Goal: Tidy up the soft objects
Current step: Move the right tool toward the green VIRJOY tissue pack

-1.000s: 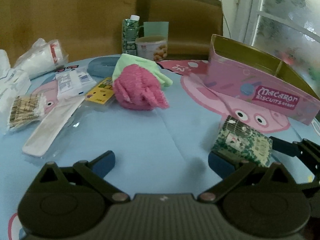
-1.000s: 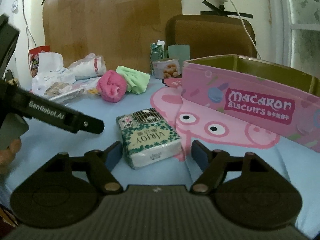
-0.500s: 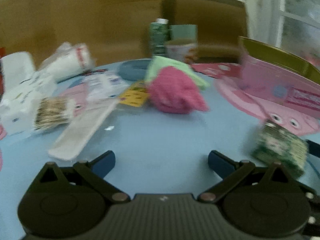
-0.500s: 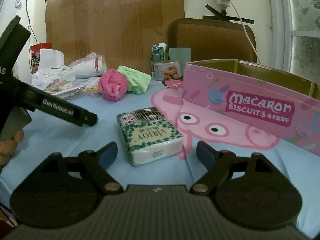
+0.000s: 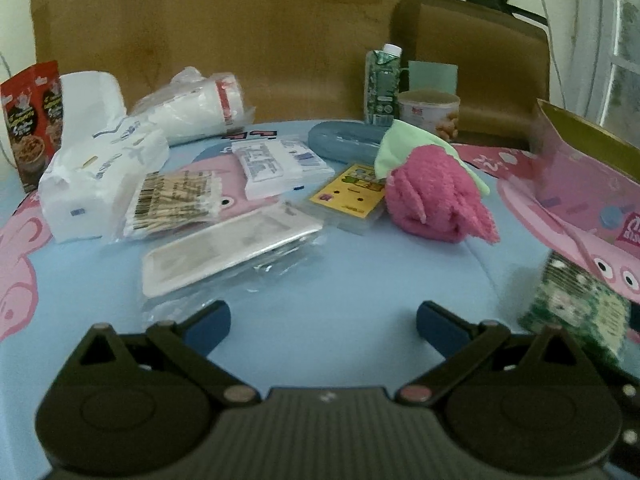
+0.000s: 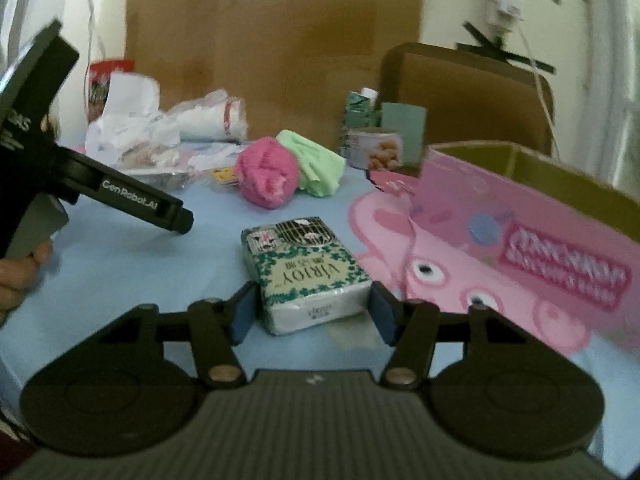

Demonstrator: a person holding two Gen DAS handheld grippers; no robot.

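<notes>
A green-patterned tissue pack (image 6: 304,268) lies on the blue tablecloth beside the pink Macaron box (image 6: 520,240). My right gripper (image 6: 314,312) straddles the pack's near end. Its jaws are closing, with a thin gap still showing at each pad. A rolled pink towel (image 6: 266,178) and a green cloth (image 6: 316,164) lie together farther back. In the left wrist view the pink towel (image 5: 432,200) and green cloth (image 5: 400,144) sit ahead to the right, and the tissue pack (image 5: 576,312) is at the right edge. My left gripper (image 5: 322,320) is open over bare cloth, holding nothing.
A white tissue bag (image 5: 100,184), a cotton swab pack (image 5: 176,204), a clear packet (image 5: 228,252), a yellow card pack (image 5: 352,196) and a blue case (image 5: 344,144) crowd the left and middle. A carton (image 5: 382,88), a snack cup (image 5: 428,112) and a chair (image 5: 472,60) stand behind.
My right gripper has moved forward around the tissue pack and its jaws have narrowed. My left gripper has swung left, so the box and pack slid to its view's right edge.
</notes>
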